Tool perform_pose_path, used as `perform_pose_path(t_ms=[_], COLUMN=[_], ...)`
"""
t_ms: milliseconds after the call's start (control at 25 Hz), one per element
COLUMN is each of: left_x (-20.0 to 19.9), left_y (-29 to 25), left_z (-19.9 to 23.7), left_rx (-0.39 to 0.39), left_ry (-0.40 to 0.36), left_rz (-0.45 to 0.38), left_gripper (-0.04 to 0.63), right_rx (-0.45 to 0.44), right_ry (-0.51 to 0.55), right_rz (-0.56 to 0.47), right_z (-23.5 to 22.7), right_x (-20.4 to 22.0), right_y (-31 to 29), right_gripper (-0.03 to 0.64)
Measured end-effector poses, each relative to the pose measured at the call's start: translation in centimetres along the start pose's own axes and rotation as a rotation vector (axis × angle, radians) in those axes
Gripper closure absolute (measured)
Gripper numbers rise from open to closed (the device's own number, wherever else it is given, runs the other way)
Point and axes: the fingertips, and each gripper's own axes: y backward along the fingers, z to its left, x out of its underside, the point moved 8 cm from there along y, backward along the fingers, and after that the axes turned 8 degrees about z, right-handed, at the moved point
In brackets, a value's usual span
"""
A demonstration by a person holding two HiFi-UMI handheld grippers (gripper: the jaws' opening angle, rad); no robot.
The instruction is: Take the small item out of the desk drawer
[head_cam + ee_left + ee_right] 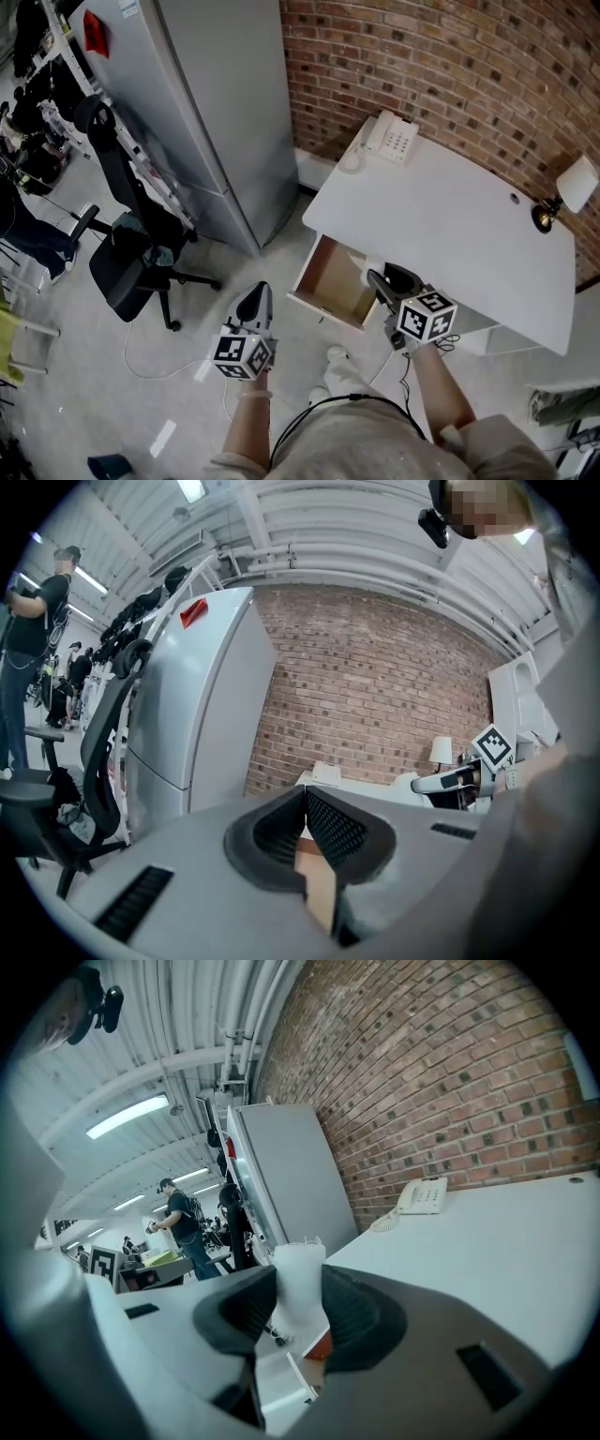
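The white desk (450, 216) has its drawer (330, 281) pulled out, and the wooden inside that shows looks bare. My right gripper (378, 284) hovers over the drawer's right end at the desk's front edge. It is shut on a small white item (300, 1283), which stands upright between the pads. My left gripper (260, 296) hangs over the floor to the left of the drawer. Its jaws (305, 808) are shut and hold nothing.
A white telephone (392, 139) sits on the desk's far left corner and a lamp (564, 191) at its right end. A tall grey cabinet (216, 112) stands left of the desk against the brick wall. A black office chair (131, 258) and a floor cable (150, 370) lie further left.
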Motion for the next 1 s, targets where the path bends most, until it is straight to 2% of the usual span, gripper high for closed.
perform_pose_path(t_ms=[480,1000], left_x=[-2.4,-5.0], left_y=[0.2,1.4], left_z=[-0.7,-0.2], left_rx=[0.015,-0.012], left_ry=[-0.036,-0.073], left_rz=[-0.042,-0.095], left_gripper=[0.591,0.591], right_rx=[-0.003,-0.002], right_ry=[0.007,0.043], right_rz=[-0.072,-0.138], right_z=[0.4,1.1], right_x=[-1.5,-3.2], right_y=[1.6,3.2], right_gripper=[0.46,0.46])
